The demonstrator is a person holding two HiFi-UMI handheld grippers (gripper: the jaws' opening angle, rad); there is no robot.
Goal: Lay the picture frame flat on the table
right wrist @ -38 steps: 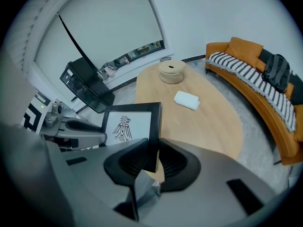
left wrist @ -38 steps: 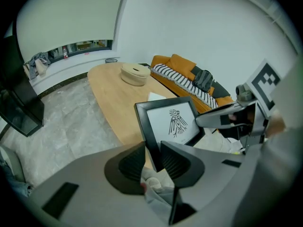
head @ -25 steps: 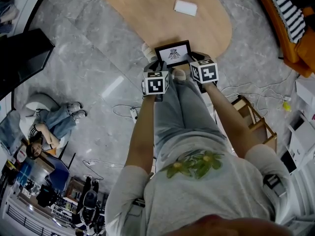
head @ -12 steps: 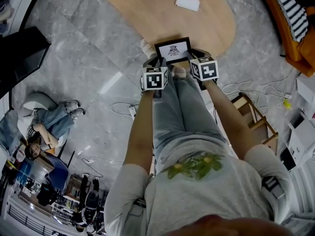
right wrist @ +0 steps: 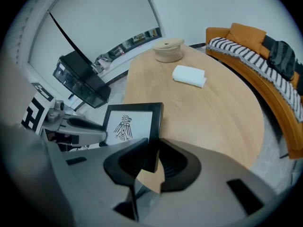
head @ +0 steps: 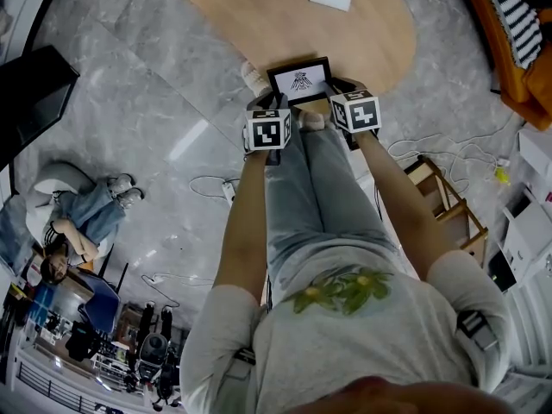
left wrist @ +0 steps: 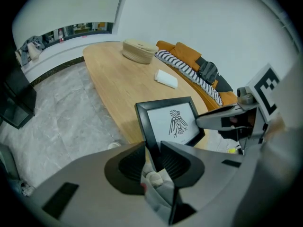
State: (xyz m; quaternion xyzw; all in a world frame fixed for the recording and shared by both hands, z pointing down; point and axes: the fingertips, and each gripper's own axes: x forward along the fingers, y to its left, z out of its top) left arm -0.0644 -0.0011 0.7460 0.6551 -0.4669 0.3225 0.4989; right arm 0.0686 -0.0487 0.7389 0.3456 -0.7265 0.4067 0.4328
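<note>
I have the left gripper [left wrist: 152,156] clenched on the left side rail of the black rectangular picture frame [left wrist: 172,122]; in the left gripper view the rail runs straight down between the two dark ribbed pads [left wrist: 175,161], which stand fairly wide and press on it from either side. The right gripper [right wrist: 151,159] is clamped the same way on the opposite rail, near the lower right corner, with its jaws a little narrower. Between the two, the frame is tilted back, its white sheet with the black bird drawing facing up toward me. It sits over the near end of the oval light-wood table [head: 259,24], close to the rim, just ahead of my knees in the head view. I cannot tell whether its bottom edge touches the wood. Farther along the tabletop, well apart from the frame, lies a white folded rectangular cloth [right wrist: 189,75], and beyond that a round beige woven basket [right wrist: 169,49] at the far end.
</note>
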